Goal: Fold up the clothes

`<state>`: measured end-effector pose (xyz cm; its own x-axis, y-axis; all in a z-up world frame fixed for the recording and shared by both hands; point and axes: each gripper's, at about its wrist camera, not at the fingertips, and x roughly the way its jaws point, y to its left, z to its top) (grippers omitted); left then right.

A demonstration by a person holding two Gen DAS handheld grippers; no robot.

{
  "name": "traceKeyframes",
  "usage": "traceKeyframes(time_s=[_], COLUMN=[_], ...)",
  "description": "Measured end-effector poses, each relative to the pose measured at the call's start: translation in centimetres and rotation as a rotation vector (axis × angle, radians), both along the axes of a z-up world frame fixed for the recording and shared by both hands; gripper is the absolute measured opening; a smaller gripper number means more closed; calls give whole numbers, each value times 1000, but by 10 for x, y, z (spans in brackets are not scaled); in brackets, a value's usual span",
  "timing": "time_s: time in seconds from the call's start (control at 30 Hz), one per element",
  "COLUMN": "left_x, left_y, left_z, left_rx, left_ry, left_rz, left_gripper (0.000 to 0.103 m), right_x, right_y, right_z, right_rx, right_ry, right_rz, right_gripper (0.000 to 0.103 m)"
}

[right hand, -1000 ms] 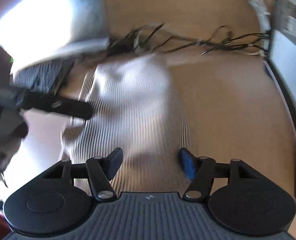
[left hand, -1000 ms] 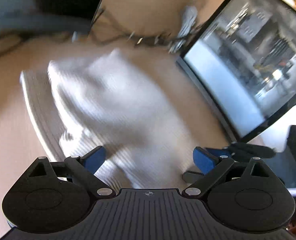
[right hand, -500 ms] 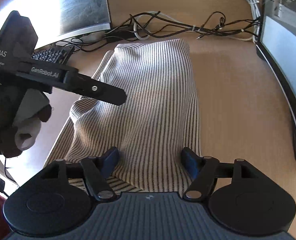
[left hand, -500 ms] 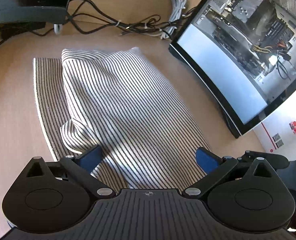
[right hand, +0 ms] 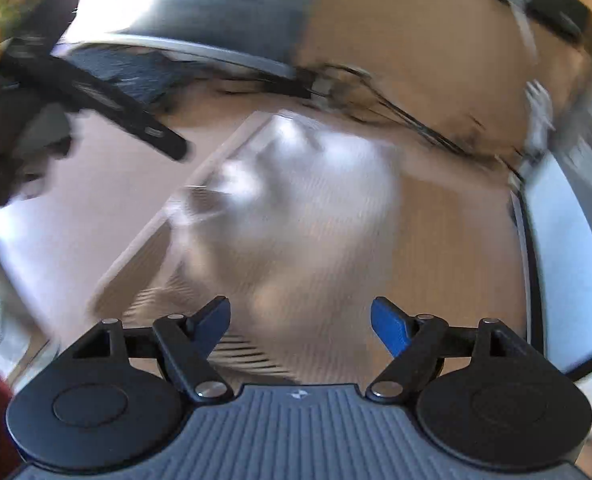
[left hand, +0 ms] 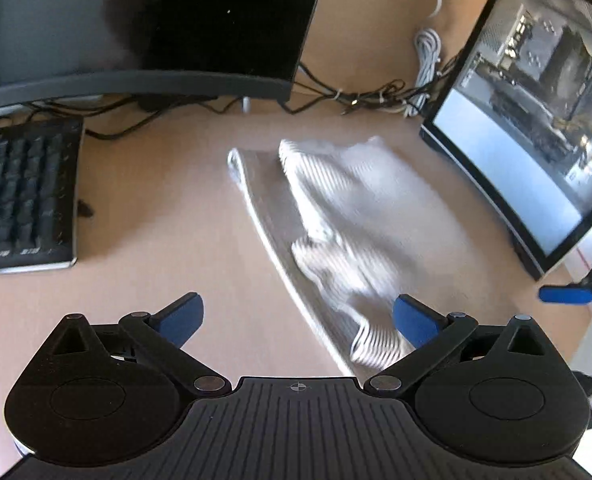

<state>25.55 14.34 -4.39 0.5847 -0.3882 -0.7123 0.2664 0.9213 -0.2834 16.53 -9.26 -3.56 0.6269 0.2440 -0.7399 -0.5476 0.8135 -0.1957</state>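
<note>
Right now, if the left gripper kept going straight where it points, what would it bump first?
Probably the bare desk. The left gripper is open and aims down, just left of the striped cloth. The cloth's edge lies close to that line, so depth is hard to judge.

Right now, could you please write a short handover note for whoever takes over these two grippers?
Left gripper: open, holding nothing.
Right gripper: jaws have just been opening, nothing pinched between them.
Striped garment: lying on the desk between the keyboard and the glass-sided computer case, folded over itself into a narrow bundle, with one lower layer showing along its keyboard side.
Left: tidy that edge, probably one more fold.
</note>
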Motion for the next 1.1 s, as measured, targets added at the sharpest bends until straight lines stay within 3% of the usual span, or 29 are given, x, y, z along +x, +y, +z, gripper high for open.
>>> traceKeyframes(time_s=[0.2, 0.33, 0.43, 0.6, 0.7, 0.87, 0.93, 0.97, 1.1], left_x=[-19, -29, -36, -43, -51, -71, -82, -88, -120], left_y=[-8, -21, -29, -41, -38, -21, -14, -12, -22], left_z=[-2, 3, 10, 17, 22, 24, 22, 22, 23], left_rx=[8, 36, 48, 64, 40, 75, 106, 128, 256], left_ry=[31, 19, 28, 14, -4, -41, -50, -63, -182], left_rz=[10, 40, 102, 125, 153, 235, 246, 240, 99], left_gripper=[103, 103, 103, 103, 103, 103, 103, 103, 103], right_x=[-31, -34, -37, -50, -47, -36, -31, -28, -6], right_y=[29, 39, 37, 35, 34, 35, 36, 37, 27], right_z=[-19, -40, -45, -51, -51, -54, -54, -54, -40], right_rx=[-198, -291, -285, -285, -249, -216, -183, -166, -1], right_ry=[2, -63, -87, -155, -168, -197, -172, -156, -14], right_rz=[298, 350, 372, 459, 462, 480, 481, 483, 381], right_gripper=[78, 78, 78, 78, 78, 77, 66, 49, 34])
